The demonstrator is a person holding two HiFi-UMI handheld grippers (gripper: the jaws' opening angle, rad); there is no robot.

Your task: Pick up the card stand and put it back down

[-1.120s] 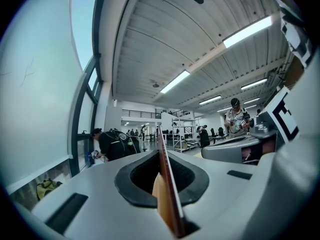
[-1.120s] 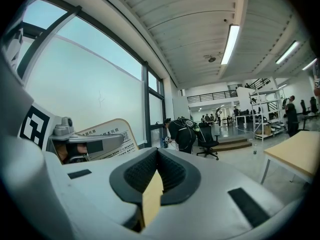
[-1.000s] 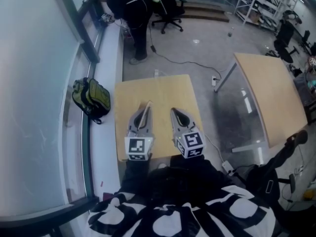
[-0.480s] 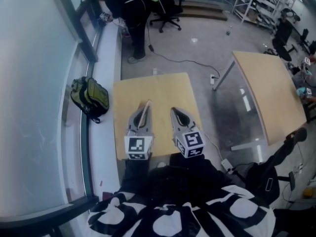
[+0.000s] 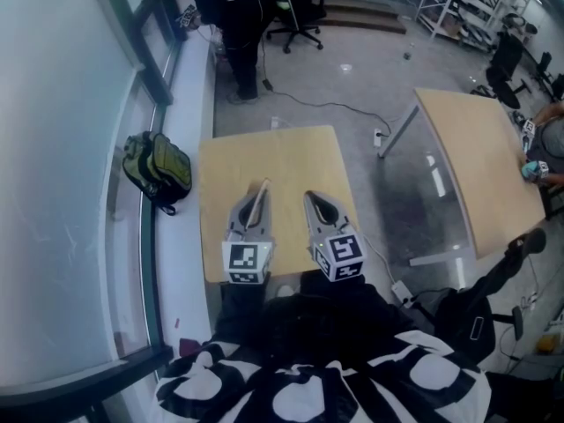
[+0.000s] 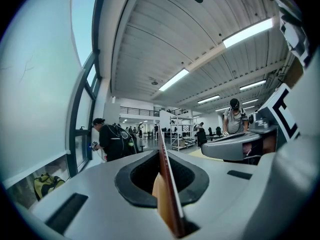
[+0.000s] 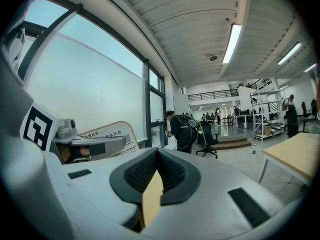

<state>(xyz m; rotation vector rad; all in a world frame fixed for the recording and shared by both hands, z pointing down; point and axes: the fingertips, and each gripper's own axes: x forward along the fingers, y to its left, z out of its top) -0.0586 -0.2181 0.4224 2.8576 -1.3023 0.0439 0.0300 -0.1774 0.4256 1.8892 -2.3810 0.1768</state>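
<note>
Brown-edged card stand (image 6: 167, 194), print unreadable, is clamped in left gripper (image 5: 261, 189) fingers; right gripper (image 5: 312, 200) fingers together.

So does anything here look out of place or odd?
Nothing is spilled or broken. Only the olive backpack, slumped on the window ledge left of the wooden table, looks out of place, and a cable trails across the floor beyond it.

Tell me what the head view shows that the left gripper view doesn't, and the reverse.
Head view only: the left gripper's marker cube and the floor cable. Left gripper view only: the ceiling lights. Both: the card stand pinched in the left gripper, the right gripper and the backpack.
</note>
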